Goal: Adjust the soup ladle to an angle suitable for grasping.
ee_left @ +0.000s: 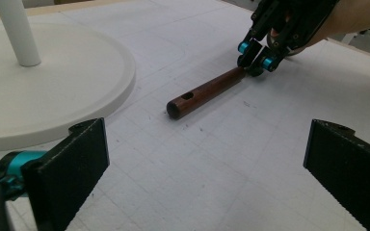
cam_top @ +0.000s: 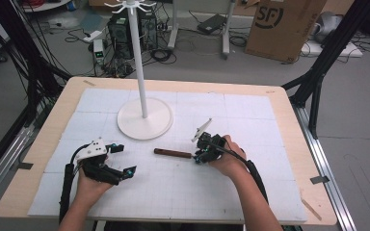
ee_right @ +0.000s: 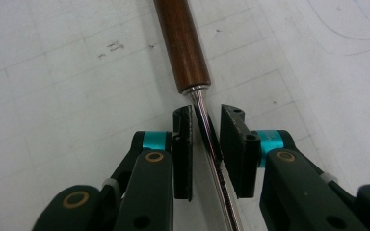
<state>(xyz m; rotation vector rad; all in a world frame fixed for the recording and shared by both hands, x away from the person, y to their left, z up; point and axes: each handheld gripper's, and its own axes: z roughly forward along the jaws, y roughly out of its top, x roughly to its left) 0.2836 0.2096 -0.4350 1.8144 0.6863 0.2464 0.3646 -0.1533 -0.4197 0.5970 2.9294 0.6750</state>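
Wooden-handled rod [ee_right: 183,48] lies between right tool's [ee_right: 206,139] narrowly parted jaws; left tool [ee_left: 207,163] spread wide.

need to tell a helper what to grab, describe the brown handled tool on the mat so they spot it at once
Start at the white stand with the round base on the gridded mat. Just in front of that base lies a wooden-handled tool, flat on the mat, its metal shaft between the jaws of the right hand-held gripper. It is the one dark brown rod there, with a small hole near its free end.
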